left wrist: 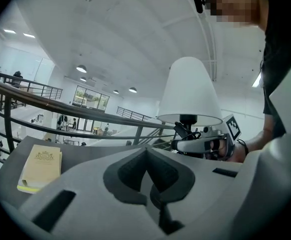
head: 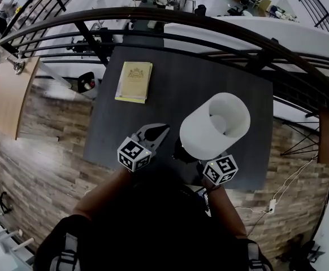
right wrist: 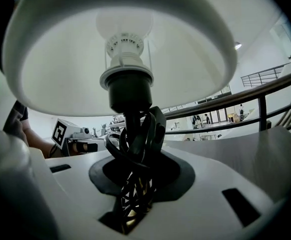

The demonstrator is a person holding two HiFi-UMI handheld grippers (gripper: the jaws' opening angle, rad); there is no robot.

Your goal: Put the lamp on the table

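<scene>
Head view looks down on a dark grey desk set against a curved black railing, with wood-plank floor around it and a bright white hall beyond the rail. A yellow booklet lies flat on the desk, close to the rail side.

The lamp sits nearer to me than the booklet and off to its right, over the desk's near half. It has a white, tapering shade, open at the top. From underneath, the right gripper view shows a white bulb in a black socket. Below that is a thin dark stem with a black cord looped and bundled around it. I cannot tell whether its foot touches the desk, because the shade hides it from above.

My right tongs are clamped on that stem and cord bundle just under the socket, holding the lamp upright, and they point nearly level toward the rail. My left tongs hover nearer to me than the booklet and a little to its right, just left of the lamp. Their jaws are closed together with nothing between them. Both my forearms reach forward side by side, the marker cubes close to my body.
</scene>
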